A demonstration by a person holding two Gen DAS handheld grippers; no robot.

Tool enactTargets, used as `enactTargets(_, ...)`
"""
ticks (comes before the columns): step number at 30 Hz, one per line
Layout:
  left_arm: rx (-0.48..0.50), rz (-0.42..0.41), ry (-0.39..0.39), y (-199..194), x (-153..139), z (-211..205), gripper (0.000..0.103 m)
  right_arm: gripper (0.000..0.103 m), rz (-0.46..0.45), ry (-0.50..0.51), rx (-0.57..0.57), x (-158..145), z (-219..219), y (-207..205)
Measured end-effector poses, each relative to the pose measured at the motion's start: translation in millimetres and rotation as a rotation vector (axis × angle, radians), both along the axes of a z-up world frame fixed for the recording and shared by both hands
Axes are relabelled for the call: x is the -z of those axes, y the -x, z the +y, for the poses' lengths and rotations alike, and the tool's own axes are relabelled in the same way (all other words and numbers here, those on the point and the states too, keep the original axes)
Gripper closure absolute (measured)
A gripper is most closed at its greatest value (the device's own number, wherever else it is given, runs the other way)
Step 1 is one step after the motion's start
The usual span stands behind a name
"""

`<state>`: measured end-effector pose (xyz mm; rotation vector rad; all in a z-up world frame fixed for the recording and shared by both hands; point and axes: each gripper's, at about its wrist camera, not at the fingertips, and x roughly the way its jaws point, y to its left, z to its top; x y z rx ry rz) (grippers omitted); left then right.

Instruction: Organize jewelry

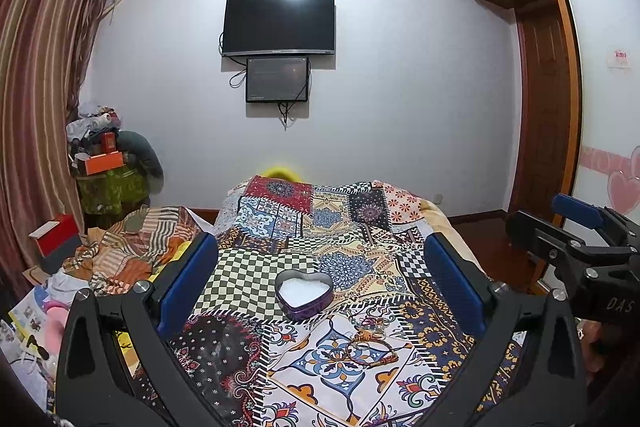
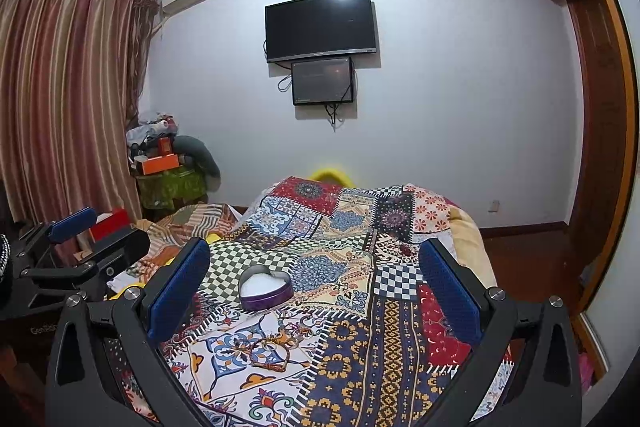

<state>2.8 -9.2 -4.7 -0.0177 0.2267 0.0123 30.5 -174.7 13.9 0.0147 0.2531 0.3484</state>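
A purple heart-shaped tin (image 1: 306, 293) with a white lining stands open on the patchwork bedspread (image 1: 360, 227); it also shows in the right wrist view (image 2: 266, 290). A small heap of bracelets and rings (image 1: 370, 343) lies just in front of it, also seen in the right wrist view (image 2: 268, 351). My left gripper (image 1: 320, 291) is open and empty, held above the bed with the tin between its blue pads. My right gripper (image 2: 312, 291) is open and empty, with the tin and jewelry left of centre. Each gripper shows at the edge of the other's view.
A crumpled striped cloth (image 1: 132, 247) and loose clutter lie at the left of the bed. A red box (image 1: 56, 235) and a piled stand (image 1: 108, 167) are by the curtain. A TV (image 1: 278, 25) hangs on the far wall. A wardrobe (image 1: 552, 107) stands on the right.
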Motion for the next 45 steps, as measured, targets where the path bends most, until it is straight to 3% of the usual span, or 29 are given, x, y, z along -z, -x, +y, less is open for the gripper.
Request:
enactTargets(12,0.006,0.039,0.000,-14.1,6.9,-2.4,0.000,0.000,0.037,0.011,0.008,12.9,-3.4,-9.5)
enactTargets(22,-0.036,0.186,-0.050,-54.7,45.2,-4.4,0.005,0.000,0.213,0.010,0.002,58.2,-14.5,-53.0)
enactTargets(25,0.003,0.264,-0.021,-71.9,64.8,2.2,0.005,0.000,0.250,0.016,0.006,69.0,-17.5,-61.2)
enactTargets(27,0.029,0.307,0.005,-80.6,76.2,6.6,0.005,0.004,0.272,0.039,0.003,77.5,-16.7,-66.8)
enactTargets(35,0.048,0.479,0.065,-108.1,115.6,18.8,0.005,0.039,0.380,0.079,-0.092,109.4,-4.9,-86.1)
enactTargets(40,0.089,0.563,0.082,-117.3,132.5,20.8,0.005,0.052,0.427,0.112,-0.157,122.9,7.4,-97.4)
enactTargets(45,0.087,0.609,0.014,-129.9,142.4,14.7,0.009,0.065,0.467,0.129,-0.222,130.5,18.5,-108.3)
